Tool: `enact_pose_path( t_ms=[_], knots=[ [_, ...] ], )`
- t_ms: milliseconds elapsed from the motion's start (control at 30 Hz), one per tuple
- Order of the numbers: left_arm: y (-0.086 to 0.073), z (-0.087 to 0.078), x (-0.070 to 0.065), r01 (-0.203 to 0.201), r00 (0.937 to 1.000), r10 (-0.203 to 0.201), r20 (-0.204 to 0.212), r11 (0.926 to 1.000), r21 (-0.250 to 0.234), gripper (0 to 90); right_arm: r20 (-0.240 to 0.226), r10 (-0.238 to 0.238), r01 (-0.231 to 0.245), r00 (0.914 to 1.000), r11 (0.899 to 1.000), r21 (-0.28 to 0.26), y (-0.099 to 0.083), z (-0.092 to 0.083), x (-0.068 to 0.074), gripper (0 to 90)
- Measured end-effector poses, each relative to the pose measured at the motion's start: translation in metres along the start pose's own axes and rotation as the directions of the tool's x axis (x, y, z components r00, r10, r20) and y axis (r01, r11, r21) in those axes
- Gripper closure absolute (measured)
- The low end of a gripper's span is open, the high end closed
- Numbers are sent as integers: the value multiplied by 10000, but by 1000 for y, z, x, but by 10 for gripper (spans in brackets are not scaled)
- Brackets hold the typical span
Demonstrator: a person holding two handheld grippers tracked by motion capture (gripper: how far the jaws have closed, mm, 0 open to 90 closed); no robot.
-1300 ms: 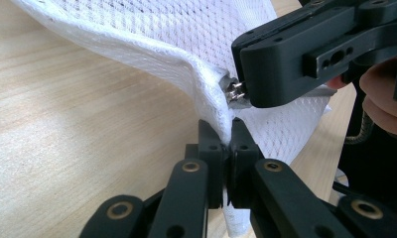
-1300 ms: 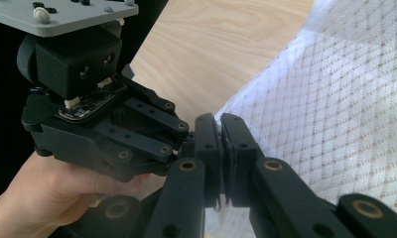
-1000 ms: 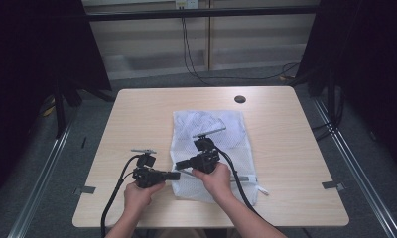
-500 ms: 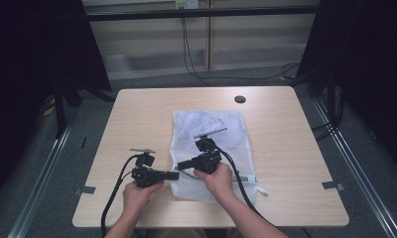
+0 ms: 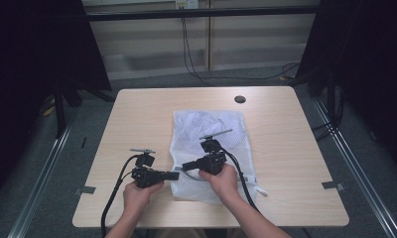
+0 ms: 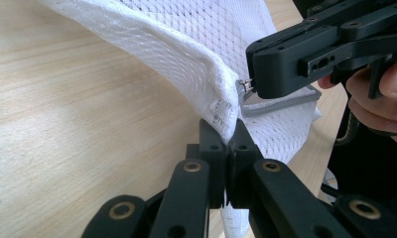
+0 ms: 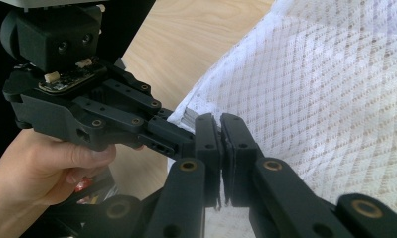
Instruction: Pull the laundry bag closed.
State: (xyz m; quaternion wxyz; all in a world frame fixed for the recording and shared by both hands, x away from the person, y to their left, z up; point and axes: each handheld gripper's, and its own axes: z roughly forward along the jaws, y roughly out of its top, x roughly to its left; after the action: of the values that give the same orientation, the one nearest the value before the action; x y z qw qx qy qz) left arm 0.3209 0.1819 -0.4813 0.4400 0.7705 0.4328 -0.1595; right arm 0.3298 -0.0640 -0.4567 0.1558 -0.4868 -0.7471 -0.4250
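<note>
Left gripper (image 6: 226, 144) is clamped on the mesh bag's (image 5: 209, 129) near-left edge; right gripper (image 7: 221, 124) pinches the bag's zipper pull (image 6: 245, 86) just beside it.

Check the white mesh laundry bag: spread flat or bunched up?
Mostly spread flat: the white mesh laundry bag lies as a rectangle on the table, its near-left edge pinched up.

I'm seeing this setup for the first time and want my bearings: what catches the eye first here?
A white mesh bag lies in the middle of the pale wooden table. At the bag's near left edge the left gripper is shut on its hem, and the right gripper meets it there, pinching a small metal zip pull.
</note>
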Motion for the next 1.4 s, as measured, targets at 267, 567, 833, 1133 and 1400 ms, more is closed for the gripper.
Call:
enact_pose_path(
  t_ms=[267,567,833,1133,1400],
  knots=[
    [0,-2,-1,-46,10000,46,-44,10000,7,886,7,94,-94,10000,9999,-33,-4,-5,-6,868],
    [-1,0,-3,-48,10000,49,-61,9999,127,886,-63,81,-81,9999,10000,7,-7,-10,-9,868],
    [-1,-1,-2,-75,9999,76,-95,9999,118,887,17,95,-95,10000,10000,-5,-8,-15,-15,868],
    [-1,-2,-2,-26,9999,27,-108,9999,129,887,72,68,-68,10000,10000,-57,-11,-19,-20,868],
    [-1,-2,-2,-16,10000,16,-1,9999,140,887,-7,-10,10,10000,9999,-120,-14,-25,-22,868]
  ],
)
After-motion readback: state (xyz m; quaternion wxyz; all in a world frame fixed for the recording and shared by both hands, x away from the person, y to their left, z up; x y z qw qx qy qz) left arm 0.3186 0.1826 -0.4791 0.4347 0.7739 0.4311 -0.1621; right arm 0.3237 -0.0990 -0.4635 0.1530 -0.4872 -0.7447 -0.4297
